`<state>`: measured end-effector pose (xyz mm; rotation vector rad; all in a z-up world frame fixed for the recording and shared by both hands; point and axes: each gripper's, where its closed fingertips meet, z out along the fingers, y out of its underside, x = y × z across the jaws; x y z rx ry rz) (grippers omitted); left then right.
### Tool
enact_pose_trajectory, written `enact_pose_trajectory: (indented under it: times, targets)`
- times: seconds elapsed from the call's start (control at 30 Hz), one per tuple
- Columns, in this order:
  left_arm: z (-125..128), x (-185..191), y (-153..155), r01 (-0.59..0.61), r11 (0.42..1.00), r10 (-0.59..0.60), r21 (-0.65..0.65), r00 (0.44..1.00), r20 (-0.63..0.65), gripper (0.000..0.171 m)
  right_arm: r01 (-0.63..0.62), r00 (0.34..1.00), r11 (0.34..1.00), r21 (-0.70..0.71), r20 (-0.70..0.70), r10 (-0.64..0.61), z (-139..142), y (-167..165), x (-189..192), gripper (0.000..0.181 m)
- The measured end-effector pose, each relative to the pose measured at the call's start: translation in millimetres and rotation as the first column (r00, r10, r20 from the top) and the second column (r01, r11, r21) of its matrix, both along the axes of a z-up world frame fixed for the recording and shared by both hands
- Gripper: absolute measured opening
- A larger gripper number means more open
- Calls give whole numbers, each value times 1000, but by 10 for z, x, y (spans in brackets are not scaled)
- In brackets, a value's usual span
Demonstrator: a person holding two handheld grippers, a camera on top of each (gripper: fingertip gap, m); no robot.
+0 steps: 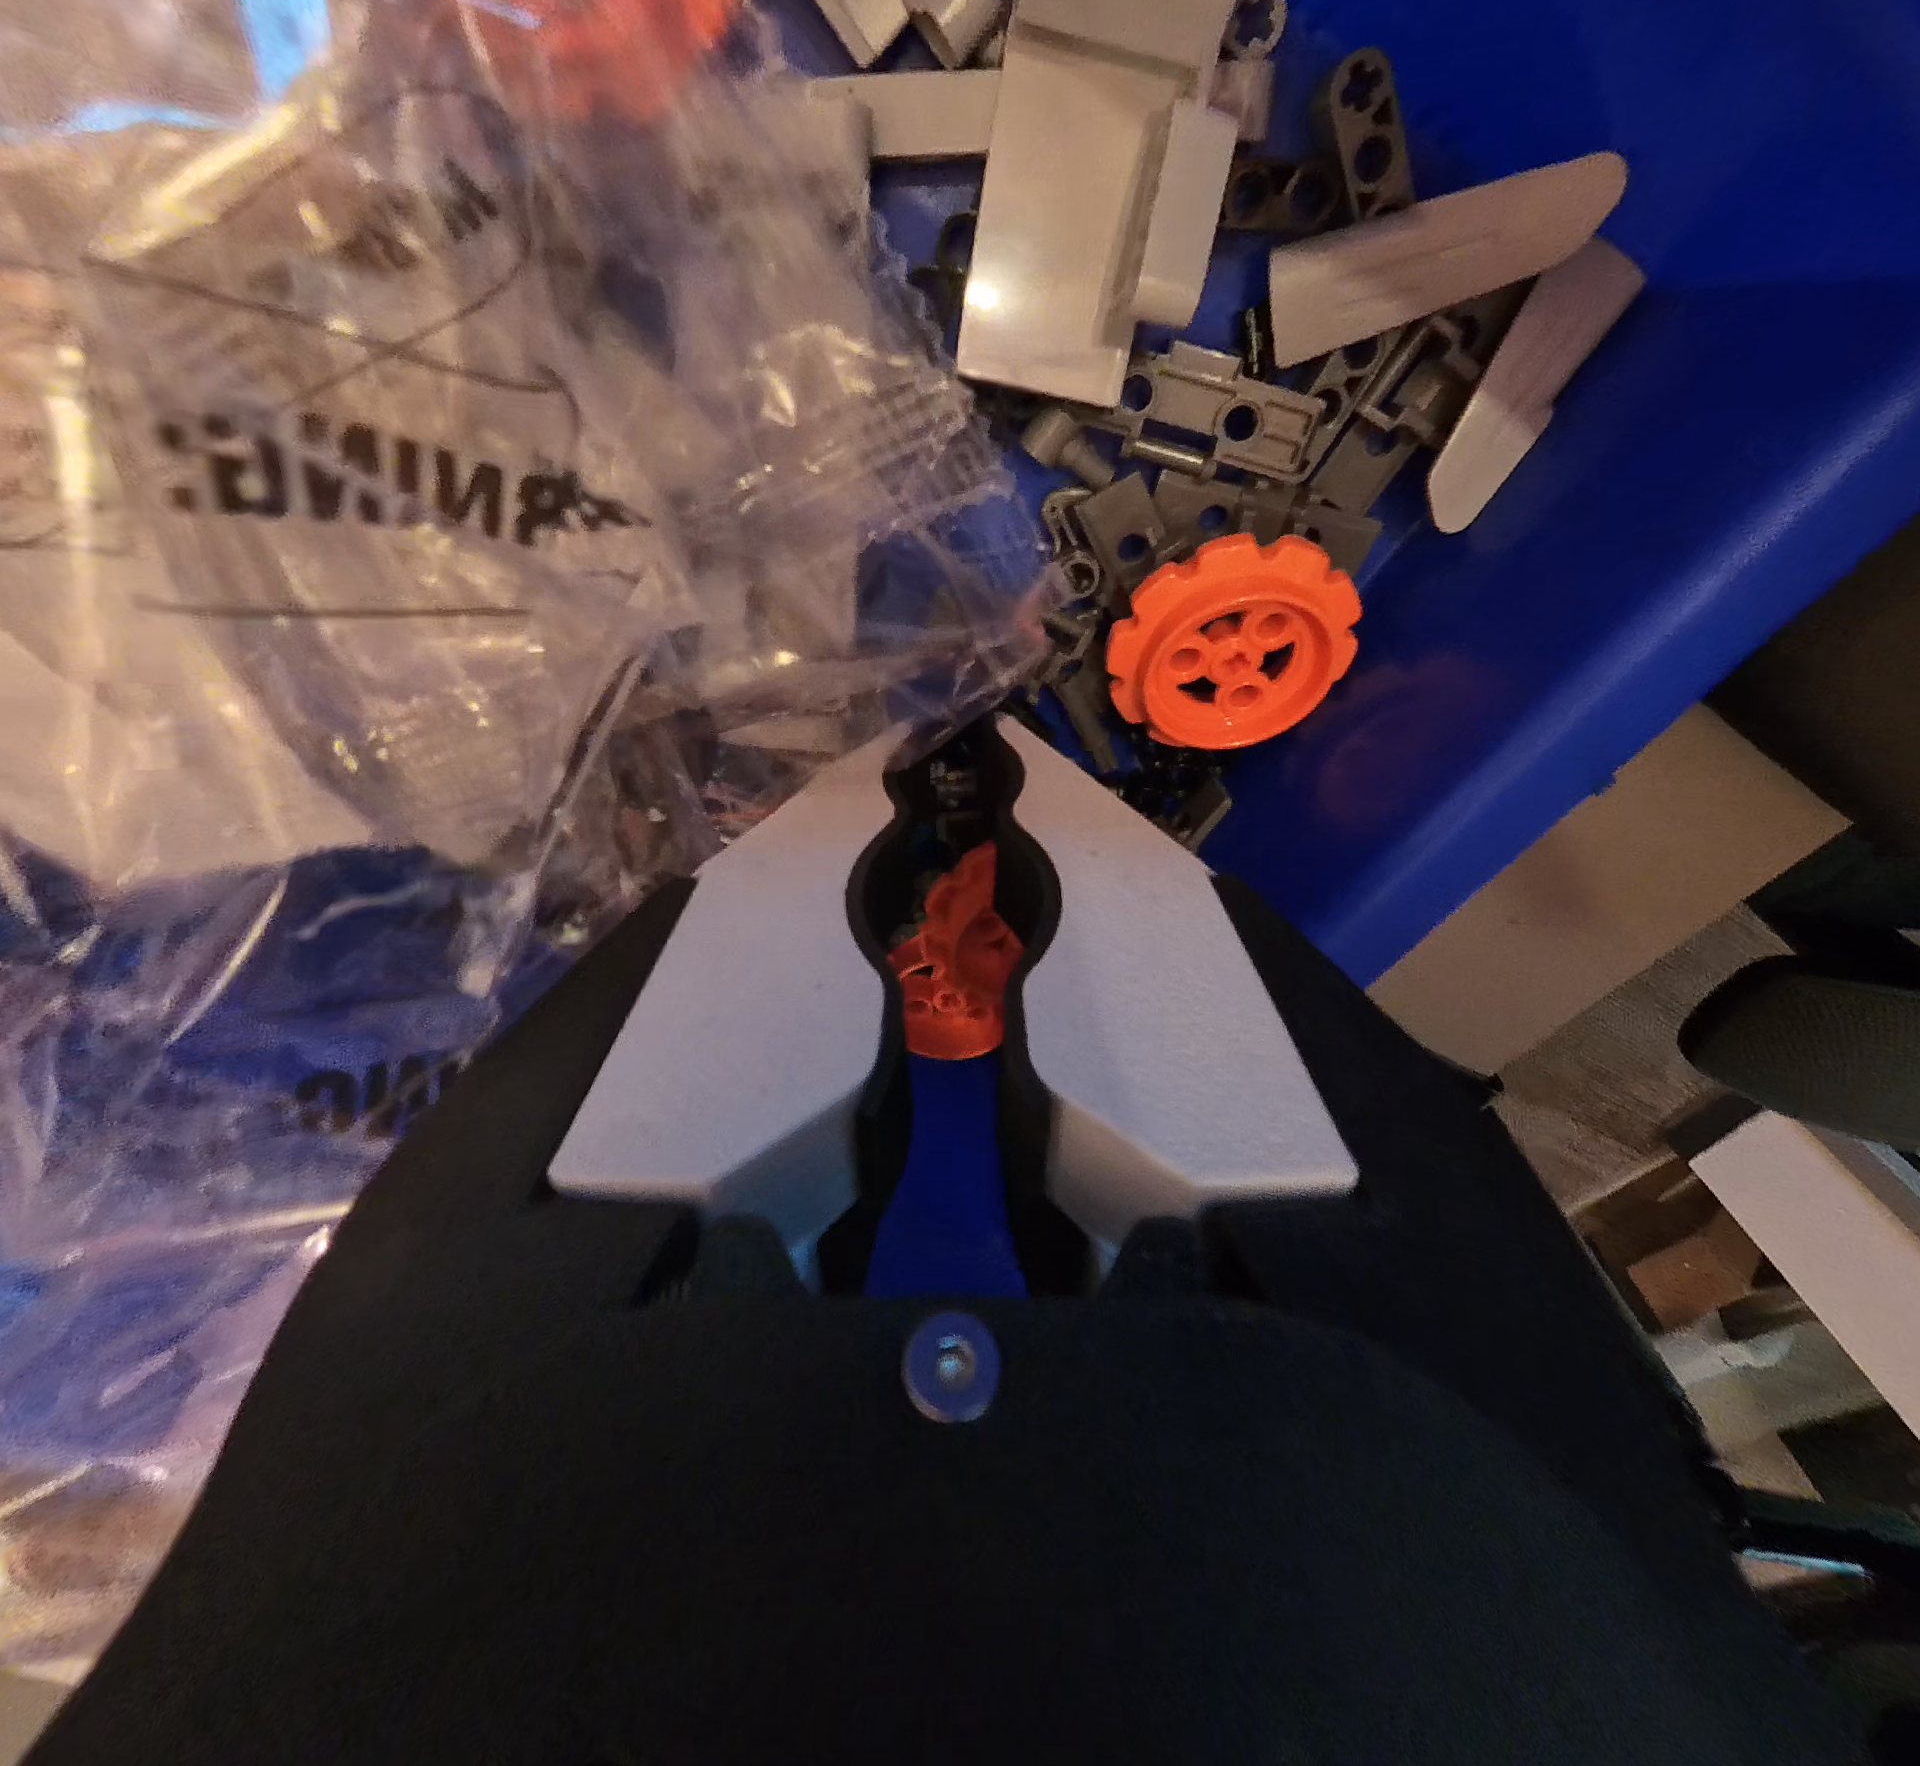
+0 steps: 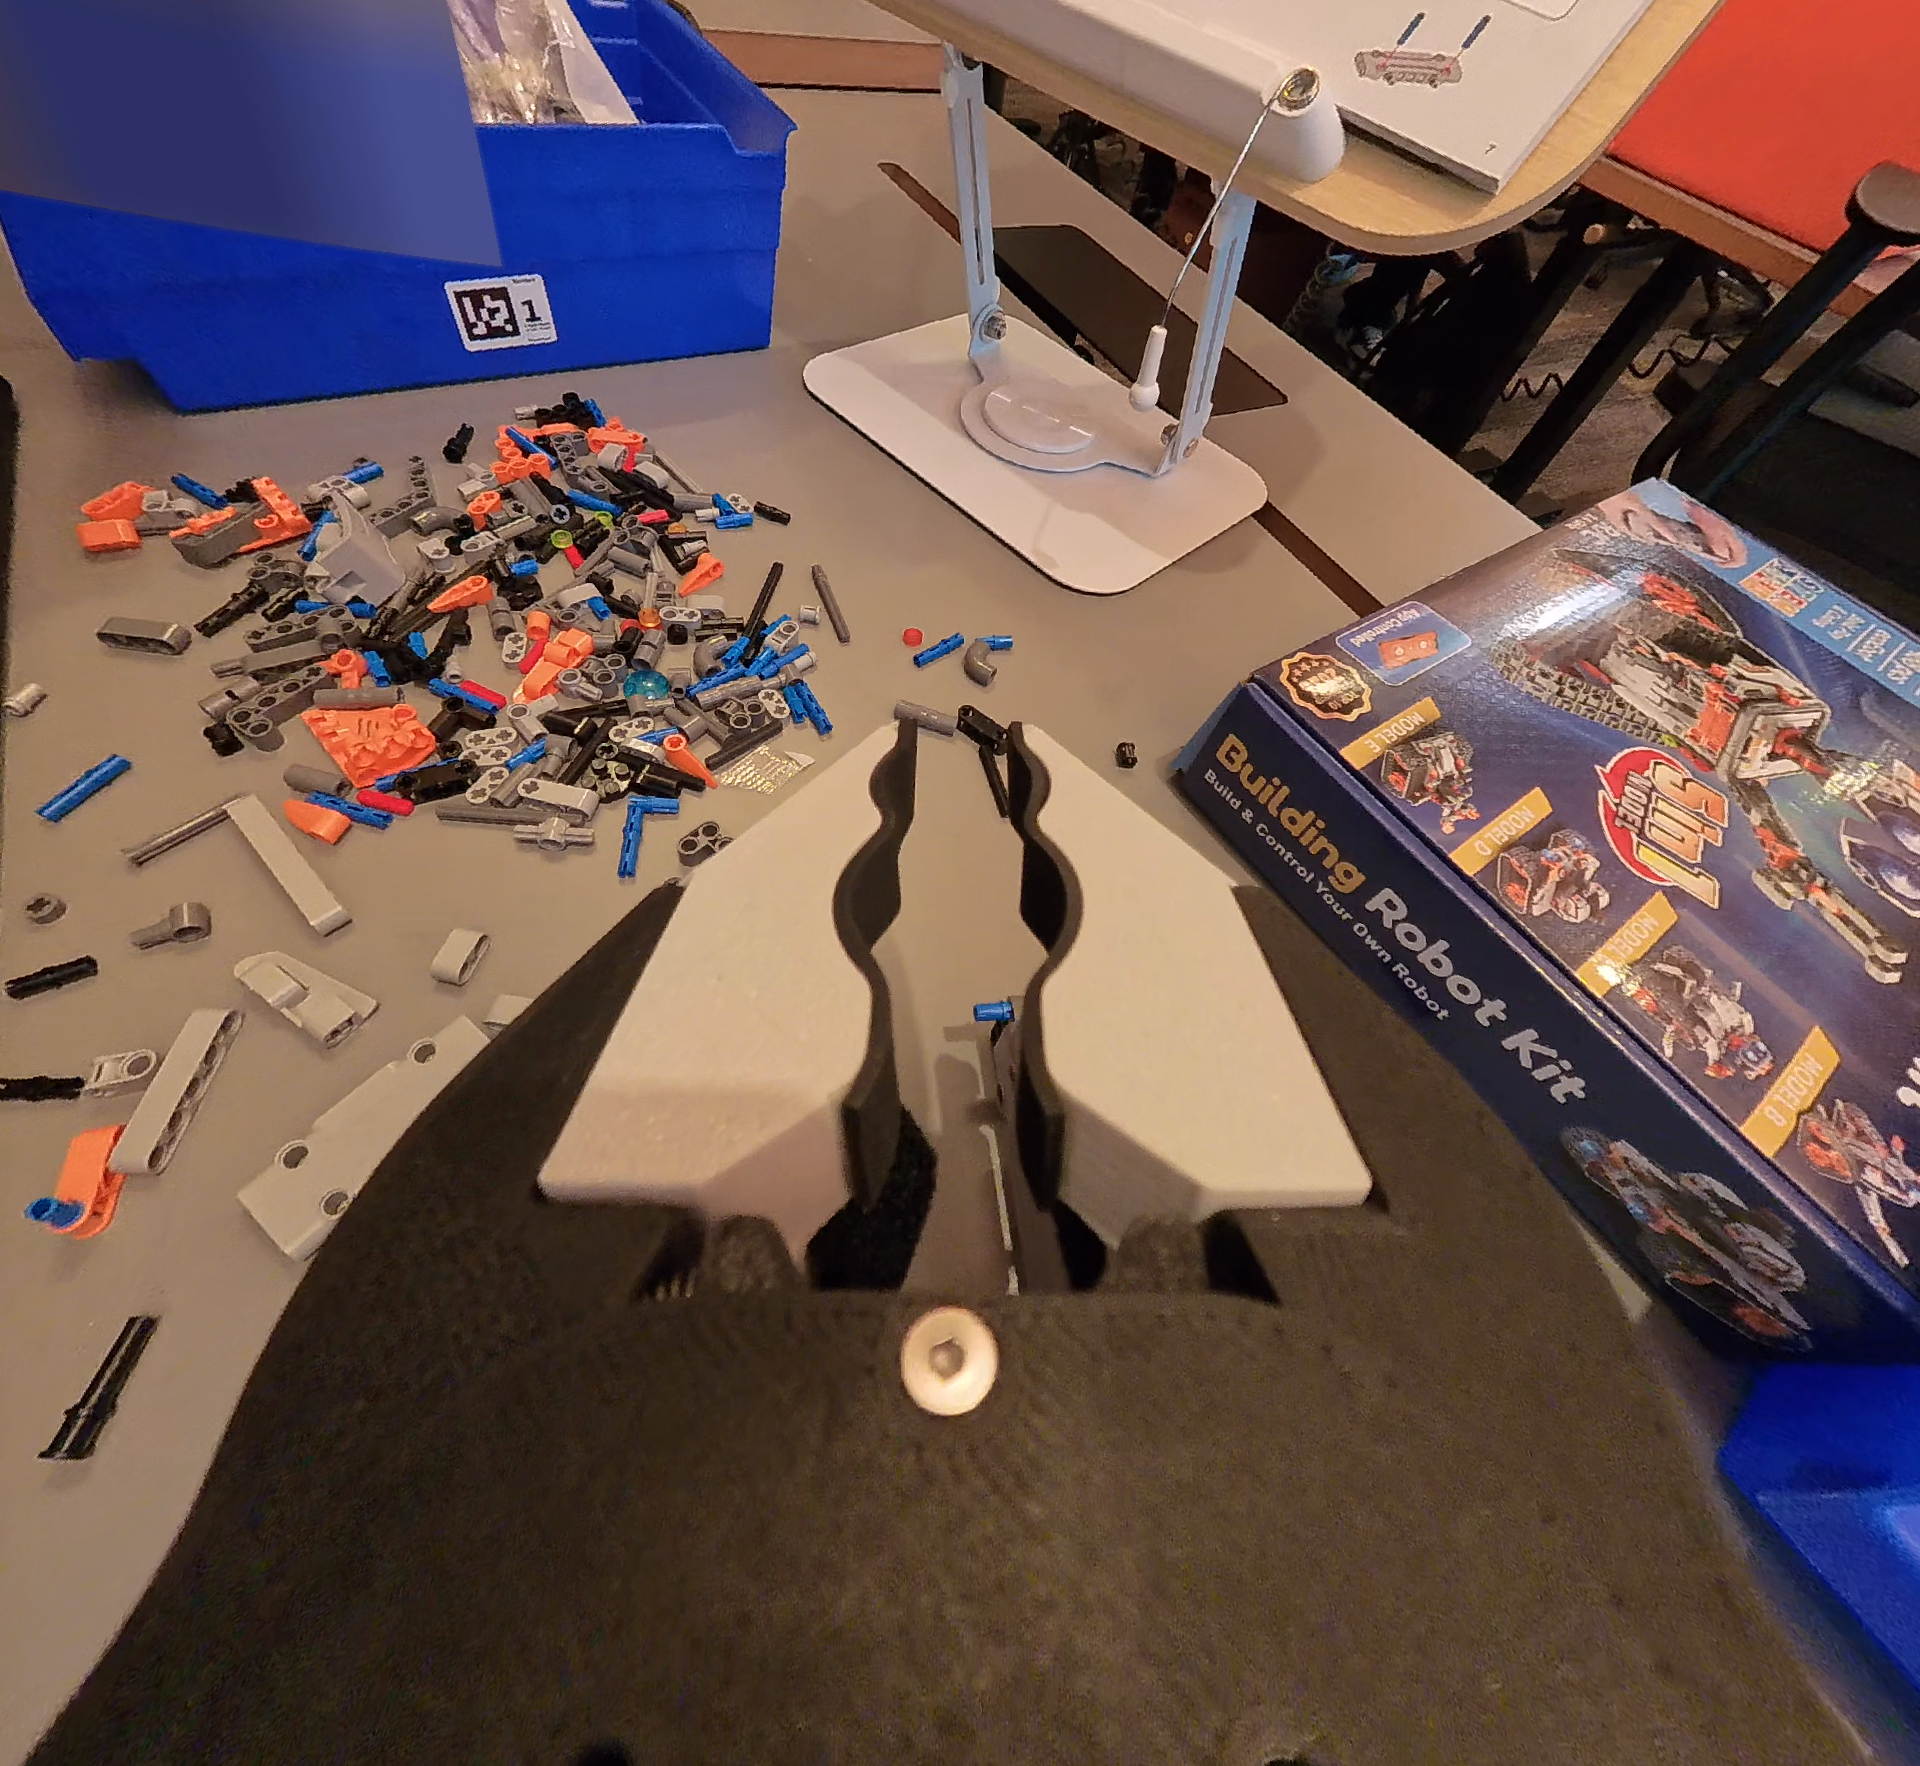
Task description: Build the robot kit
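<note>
Orange toothed wheel (image 1: 1232, 641) lies just ahead and right of the left claw (image 1: 954, 760), whose jaws are nearly closed on the torn edge of a clear plastic bag (image 1: 436, 386) inside the blue bin (image 1: 1662, 158). Right claw (image 2: 961, 729) hangs parted and empty above the table (image 2: 1039, 636), loose bricks (image 2: 468, 636) ahead-left.

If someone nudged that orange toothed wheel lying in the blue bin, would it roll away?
Probably not: the orange wheel lies tilted against grey parts and the blue bin wall, so it would likely slide or tip. It looks like stiff, light plastic. Set on edge, it might roll.
</note>
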<state>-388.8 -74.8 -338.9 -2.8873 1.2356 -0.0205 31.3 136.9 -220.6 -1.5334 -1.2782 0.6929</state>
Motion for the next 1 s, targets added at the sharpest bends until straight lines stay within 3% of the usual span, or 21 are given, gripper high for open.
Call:
enact_pose_trajectory:
  times: [0.23, 0.4, 0.47, 0.57, 0.67, 0.73, 0.9, 1.0]
  targets:
    - [-12, 0, -19, 21, 1000, -21, -17, 1000, -8, 5, 0, 1000, 1000, 3, -7, 0, 20, -5, 28, 15]
    - [280, 211, 104, -67, 996, 51, 56, 969, 241, 5, -4, 1000, 1000, 2, -18, 4, 45, -17, 32, 15]
    - [523, 365, 204, -125, 987, 72, 101, 904, 421, 4, -8, 1000, 1000, 3, -21, 8, 55, -26, 26, 15]
    - [1008, 642, 296, -172, 972, 12, 161, 718, 696, 5, -14, 1000, 1000, 4, -28, 14, 75, -45, 16, 15]
    - [1386, 764, 325, -212, 963, -27, 166, 536, 844, 5, -21, 999, 1000, 6, -36, 21, 103, -67, 8, 15]
    - [1528, 801, 336, -229, 960, -39, 160, 457, 888, 4, -27, 999, 1000, 9, -43, 27, 126, -85, 6, 15]
    - [1787, 834, 368, -271, 947, -79, 171, 319, 945, 4, -42, 997, 999, 8, -63, 43, 172, -129, 0, 15]
    - [1797, 964, 368, -257, 948, -89, 188, 353, 932, 4, -49, 996, 999, 10, -68, 50, 191, -151, -3, 15]
